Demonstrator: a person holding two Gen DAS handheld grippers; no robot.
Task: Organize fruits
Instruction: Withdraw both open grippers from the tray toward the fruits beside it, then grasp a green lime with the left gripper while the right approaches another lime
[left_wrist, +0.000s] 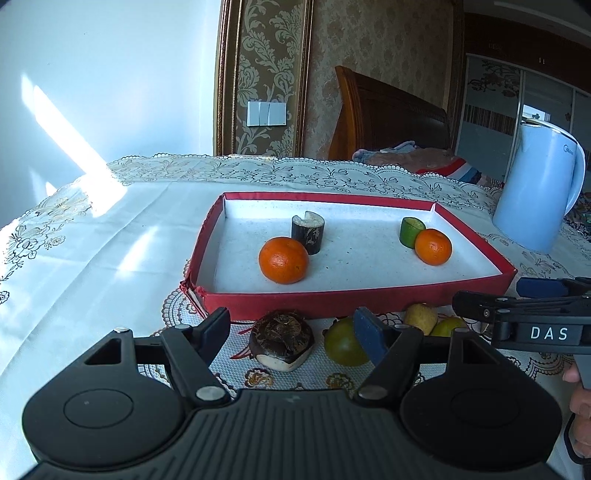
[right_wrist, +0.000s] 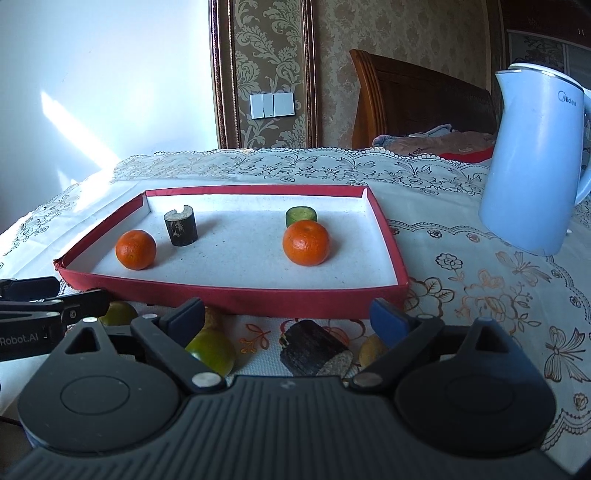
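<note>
Four items already in red tray (left_wrist: 354, 299): left orange (left_wrist: 283, 260) with dark sugarcane stub (left_wrist: 308, 234) at its 1 o'clock; right orange (left_wrist: 433, 246) touching green stub (left_wrist: 412, 232) at its 10 o'clock. Remaining on tablecloth (right_wrist: 480, 295), in front of tray: dark cane chunk (left_wrist: 281, 340), green citrus (left_wrist: 343, 341), yellow fruit (left_wrist: 421, 317), another green fruit, partly hidden. Left gripper (left_wrist: 295, 332) fingers wide, empty, flanking chunk. Right gripper (right_wrist: 288, 321) wide, empty. Judged about half done.

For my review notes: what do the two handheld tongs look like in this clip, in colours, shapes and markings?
Both the left tongs and the right tongs are matte black, with a ribbed body, two round discs, silver pivot pins and angled arms ending in blue pads. Seen side-on, the right one reads "DAS", the left "Robot.AI". A bare hand shows.
</note>
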